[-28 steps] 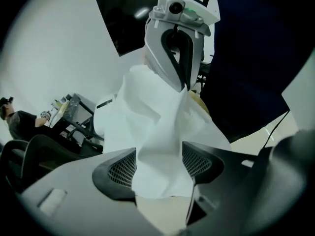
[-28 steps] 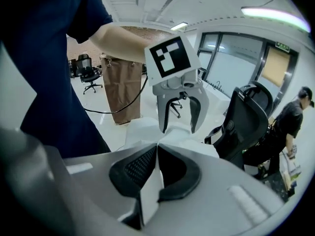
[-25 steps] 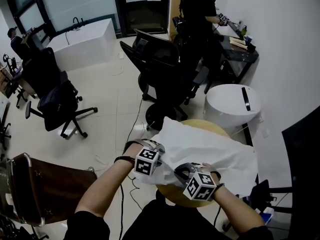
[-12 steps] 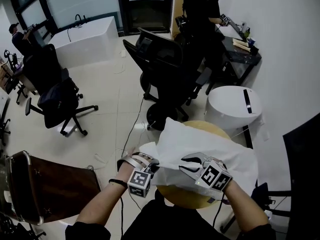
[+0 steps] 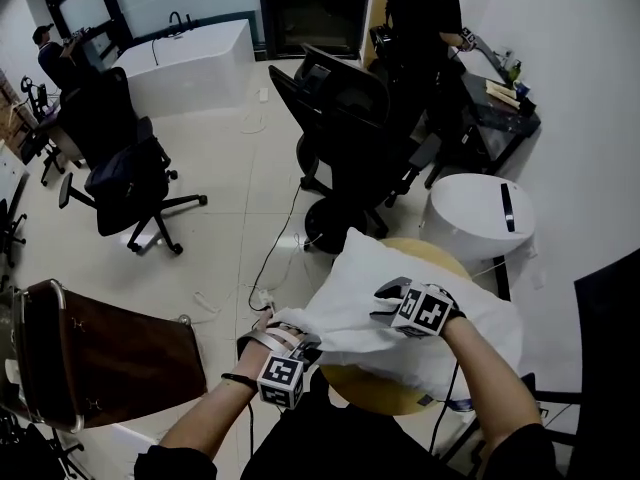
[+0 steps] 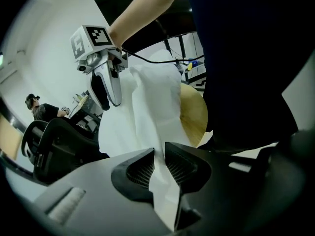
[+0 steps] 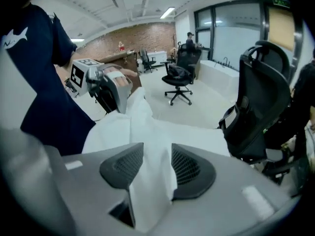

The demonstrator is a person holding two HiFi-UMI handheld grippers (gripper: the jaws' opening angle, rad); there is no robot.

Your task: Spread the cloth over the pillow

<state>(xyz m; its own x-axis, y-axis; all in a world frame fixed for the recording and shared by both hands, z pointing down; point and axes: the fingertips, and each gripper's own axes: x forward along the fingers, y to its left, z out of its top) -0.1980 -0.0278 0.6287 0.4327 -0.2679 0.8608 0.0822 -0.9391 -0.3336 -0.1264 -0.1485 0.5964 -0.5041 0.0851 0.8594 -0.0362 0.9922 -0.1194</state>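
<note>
A white cloth (image 5: pixel 345 318) lies rumpled over a white pillow (image 5: pixel 455 353) on a round wooden table (image 5: pixel 375 393). My left gripper (image 5: pixel 292 341) is at the cloth's near left corner. In the left gripper view (image 6: pixel 158 154) its pads pinch a fold of cloth (image 6: pixel 142 112); the jaws have just been easing slightly wider, cloth still gripped. My right gripper (image 5: pixel 388 298) is over the pillow's middle. In the right gripper view (image 7: pixel 157 151) its jaws have just been opening, and a fold of cloth (image 7: pixel 147 132) stands loose between the spread pads.
Black office chairs (image 5: pixel 345 118) stand just beyond the table, and another (image 5: pixel 125 168) at the left. A white round bin (image 5: pixel 475 218) is at the right, a brown chair (image 5: pixel 100 353) at the near left. A cable (image 5: pixel 268 268) runs over the floor. A person (image 5: pixel 425 8) stands at a far desk.
My right gripper has moved away from me across the pillow and its jaws have spread. The left gripper has drawn back toward me and to the left with the cloth's corner.
</note>
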